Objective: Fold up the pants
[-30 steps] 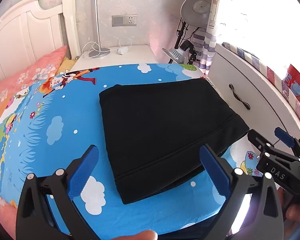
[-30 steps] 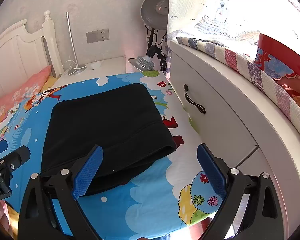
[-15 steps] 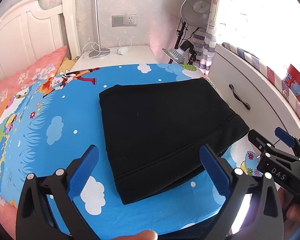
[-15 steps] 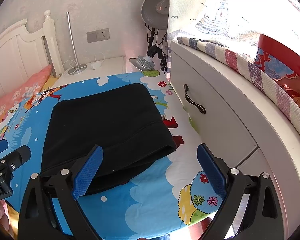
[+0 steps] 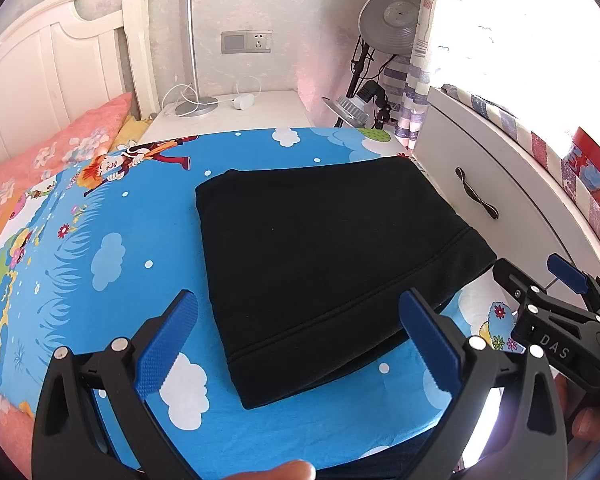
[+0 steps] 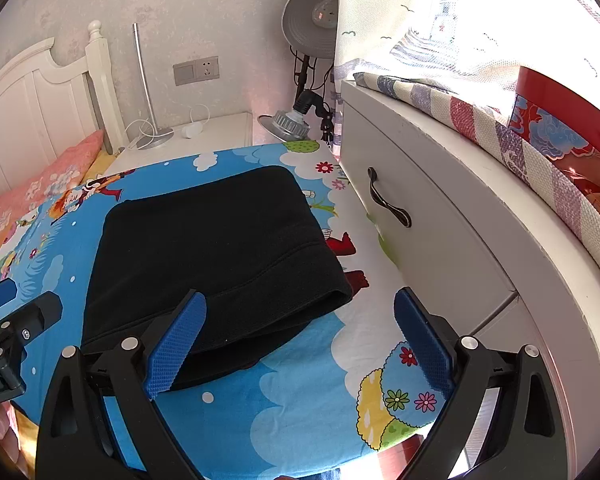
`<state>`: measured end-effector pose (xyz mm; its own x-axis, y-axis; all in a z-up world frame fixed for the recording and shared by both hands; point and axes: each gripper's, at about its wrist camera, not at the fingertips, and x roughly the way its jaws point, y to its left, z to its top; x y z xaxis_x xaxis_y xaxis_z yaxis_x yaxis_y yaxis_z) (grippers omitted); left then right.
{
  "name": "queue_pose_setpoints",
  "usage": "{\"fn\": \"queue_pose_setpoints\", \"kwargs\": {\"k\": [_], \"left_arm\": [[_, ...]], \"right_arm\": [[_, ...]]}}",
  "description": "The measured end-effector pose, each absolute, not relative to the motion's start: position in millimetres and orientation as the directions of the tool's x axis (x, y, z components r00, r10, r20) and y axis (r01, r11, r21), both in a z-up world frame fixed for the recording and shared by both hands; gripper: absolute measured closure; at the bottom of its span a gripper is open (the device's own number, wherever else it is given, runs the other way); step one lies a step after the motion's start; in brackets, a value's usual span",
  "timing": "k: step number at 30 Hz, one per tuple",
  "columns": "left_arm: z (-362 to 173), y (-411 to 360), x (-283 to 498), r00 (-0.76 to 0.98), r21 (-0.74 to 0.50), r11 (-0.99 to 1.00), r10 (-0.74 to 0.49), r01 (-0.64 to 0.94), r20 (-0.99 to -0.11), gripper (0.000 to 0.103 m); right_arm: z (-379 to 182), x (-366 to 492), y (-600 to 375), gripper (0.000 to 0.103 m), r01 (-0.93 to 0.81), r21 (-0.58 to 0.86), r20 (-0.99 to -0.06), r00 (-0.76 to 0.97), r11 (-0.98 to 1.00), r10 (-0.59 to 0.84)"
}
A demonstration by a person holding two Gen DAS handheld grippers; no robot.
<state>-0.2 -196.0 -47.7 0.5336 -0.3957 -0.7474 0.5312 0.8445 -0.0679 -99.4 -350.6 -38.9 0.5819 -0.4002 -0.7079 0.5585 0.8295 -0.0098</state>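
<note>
The black pants (image 5: pixel 324 256) lie folded into a flat rectangle on the blue cartoon bedsheet (image 5: pixel 100 264); they also show in the right wrist view (image 6: pixel 216 252). My left gripper (image 5: pixel 300 332) is open and empty, held above the near edge of the pants. My right gripper (image 6: pixel 300 336) is open and empty, above the near right corner of the pants. The right gripper also shows at the right edge of the left wrist view (image 5: pixel 556 304), and the left gripper shows at the left edge of the right wrist view (image 6: pixel 8 320).
A white drawer unit (image 6: pixel 428 232) with a dark handle stands against the bed's right side. A white nightstand (image 5: pixel 236 112) with a lamp base is behind the bed. A pink pillow (image 5: pixel 48 160) and white headboard (image 5: pixel 52 80) are at the left. A fan (image 5: pixel 392 16) stands by the curtain.
</note>
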Motion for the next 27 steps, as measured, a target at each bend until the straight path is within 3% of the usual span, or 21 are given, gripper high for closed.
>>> {"fn": "queue_pose_setpoints", "kwargs": {"k": [27], "left_arm": [[-47.4,-203.2,-2.8,0.531,-0.064,0.841,-0.396,0.536,-0.749,0.002]], "right_arm": [[-39.3,-99.8,-351.0,0.012,0.559,-0.009,-0.71,0.58,0.829,-0.399]]}}
